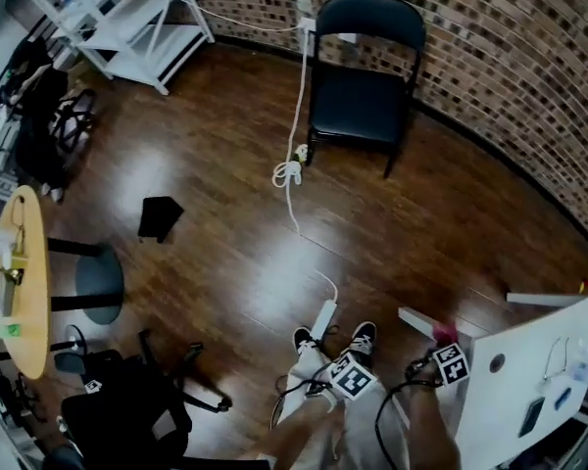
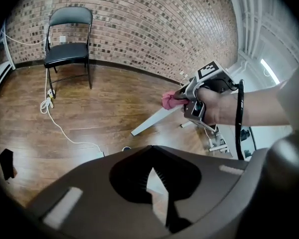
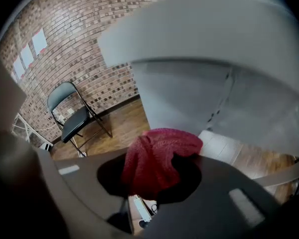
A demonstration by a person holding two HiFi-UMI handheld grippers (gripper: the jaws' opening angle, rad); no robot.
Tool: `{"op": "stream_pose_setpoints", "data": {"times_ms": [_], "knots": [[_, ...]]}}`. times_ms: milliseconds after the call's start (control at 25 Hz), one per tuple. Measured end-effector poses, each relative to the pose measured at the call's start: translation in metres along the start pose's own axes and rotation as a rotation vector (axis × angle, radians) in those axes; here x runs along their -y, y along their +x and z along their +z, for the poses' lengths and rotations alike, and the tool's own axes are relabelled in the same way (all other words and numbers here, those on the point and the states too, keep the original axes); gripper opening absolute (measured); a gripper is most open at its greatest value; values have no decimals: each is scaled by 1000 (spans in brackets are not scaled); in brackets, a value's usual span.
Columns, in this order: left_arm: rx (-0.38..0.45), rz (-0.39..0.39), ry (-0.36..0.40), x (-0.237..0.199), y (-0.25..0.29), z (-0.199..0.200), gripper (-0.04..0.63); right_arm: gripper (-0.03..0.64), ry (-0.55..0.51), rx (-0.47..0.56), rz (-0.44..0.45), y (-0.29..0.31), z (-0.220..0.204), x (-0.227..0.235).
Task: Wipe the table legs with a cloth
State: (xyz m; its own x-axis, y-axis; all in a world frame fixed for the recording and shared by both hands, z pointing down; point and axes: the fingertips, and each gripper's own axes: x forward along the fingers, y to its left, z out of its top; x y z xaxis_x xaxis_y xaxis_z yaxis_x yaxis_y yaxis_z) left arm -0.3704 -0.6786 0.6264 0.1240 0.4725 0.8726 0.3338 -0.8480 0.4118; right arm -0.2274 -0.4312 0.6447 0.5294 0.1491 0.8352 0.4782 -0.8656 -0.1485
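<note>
Our right gripper (image 2: 181, 97) clamps a bunched red cloth (image 3: 157, 156) in its jaws, just beside the slanted white table leg (image 2: 152, 122). Our left gripper (image 2: 150, 151) is empty, its jaws nearly together.

Pale glare patches lie on the dark wood floor (image 1: 225, 164) in front of the chair (image 1: 365, 76). Behind the chair, the brick wall (image 1: 490, 57) bows with wide-angle distortion. Both gripper views show black corners and blurred foregrounds.
</note>
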Motion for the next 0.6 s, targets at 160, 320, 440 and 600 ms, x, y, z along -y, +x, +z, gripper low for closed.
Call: {"op": "stream_pose_setpoints", "data": {"times_ms": [160,320,440,600], "knots": [[66,-85,-48,-14,48,21,0,80,-19,-9,30,38,-22,-18],[82,-170,-46,-2,99,37,0,80,-19,9,5,68,-30,13],[95,-172,-65,-11,127,45,0,80,-10,7,-4,94,-45,26],[138,-198,-98,-21,162,62,0,80,-13,-2,-8,132,-65,31]]}}
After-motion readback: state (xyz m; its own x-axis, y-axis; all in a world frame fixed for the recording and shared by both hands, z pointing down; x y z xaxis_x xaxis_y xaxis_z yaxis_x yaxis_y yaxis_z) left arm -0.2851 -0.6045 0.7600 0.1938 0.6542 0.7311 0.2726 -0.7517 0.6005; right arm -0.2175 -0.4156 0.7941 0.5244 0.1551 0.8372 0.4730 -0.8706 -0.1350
